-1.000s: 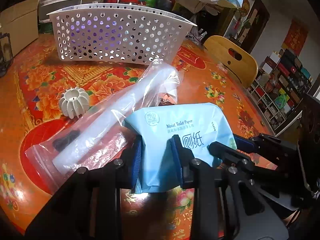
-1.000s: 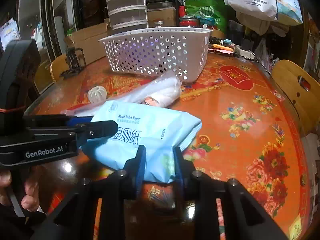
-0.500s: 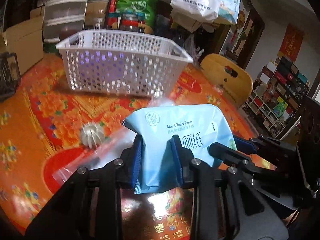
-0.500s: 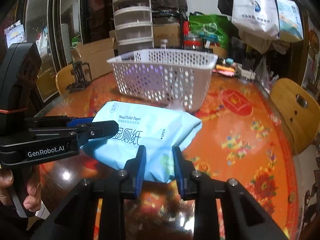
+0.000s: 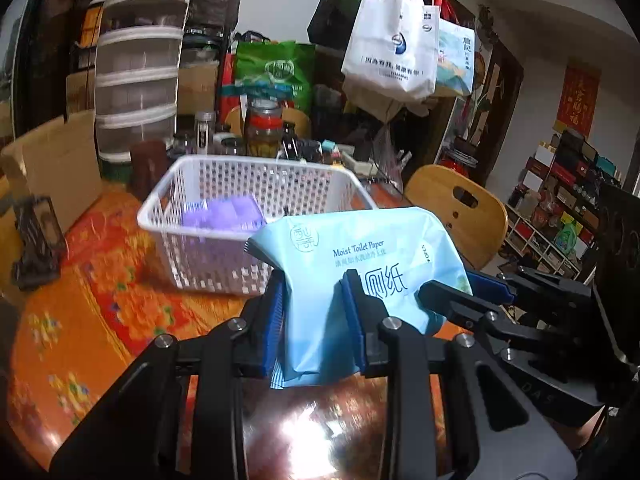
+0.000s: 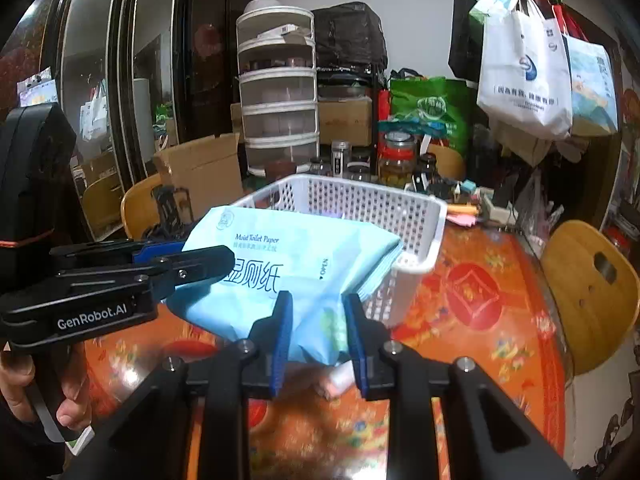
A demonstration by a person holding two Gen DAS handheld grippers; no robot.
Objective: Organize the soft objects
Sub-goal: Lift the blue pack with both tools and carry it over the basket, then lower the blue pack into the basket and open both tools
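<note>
Pale blue wipes pack (image 5: 360, 264), soft and saggy, hangs in the air between both tools, held clear of the surface (image 5: 100, 320). Left gripper (image 5: 316, 316) is clenched on its near edge, pack bunched between the jaws; right gripper (image 6: 316, 332) is likewise clamped on the opposite edge, film creased in its jaws. Just ahead of both sets of jaws sits the white perforated basket (image 5: 208, 208), something purple (image 5: 224, 212) already lying inside. From the right wrist view the pack's far corner looks level with, maybe over, the basket's near rim; contact can't be told.

Step in hand, by my read: carry the pack over the rim and drop it in. To do it well, keep both grips firm and level so the pack doesn't fold, lift the sagging middle above the rim before going forward, centre it over the free space beside the purple item, lower, then let go with both jaws together. Risk: the rim snags the droop and shoves the light basket away.
</note>
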